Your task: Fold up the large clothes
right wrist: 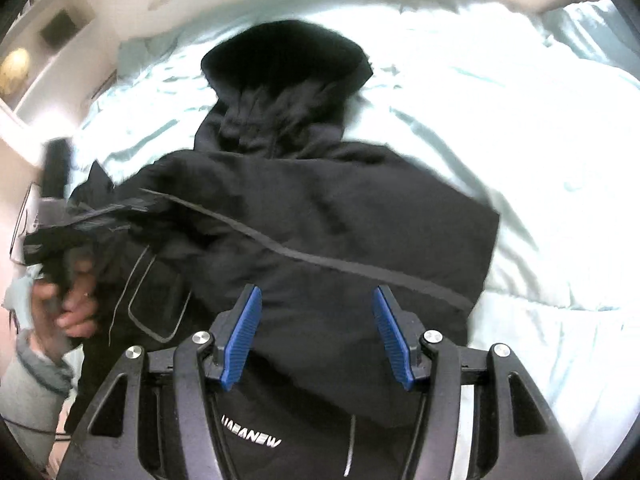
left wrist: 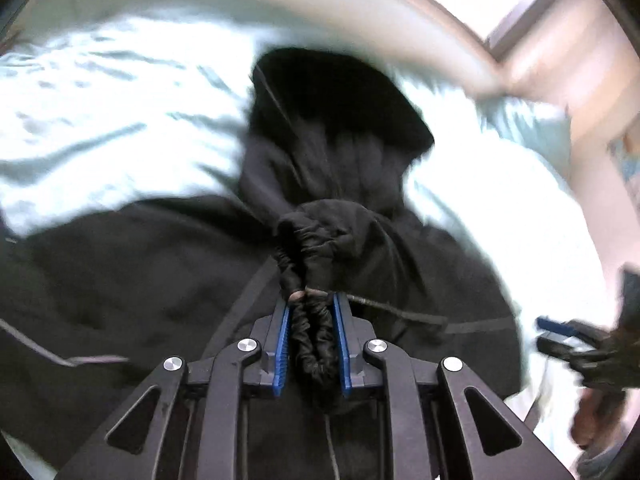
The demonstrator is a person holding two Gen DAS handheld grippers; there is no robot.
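**Left jaws on cuff, right jaws clear**

Black hooded jacket [right wrist: 320, 208] spread on pale bed sheet [right wrist: 520, 160], hood beyond both jaws. Left gripper [left wrist: 311, 300] clamped on gathered elastic cuff [left wrist: 310, 336]. Right gripper [right wrist: 316, 304] jaws apart, empty, above jacket body

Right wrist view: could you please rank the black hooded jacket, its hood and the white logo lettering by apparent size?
1. Black hooded jacket, largest.
2. Hood.
3. White logo lettering, smallest, although it lies nearest the camera.
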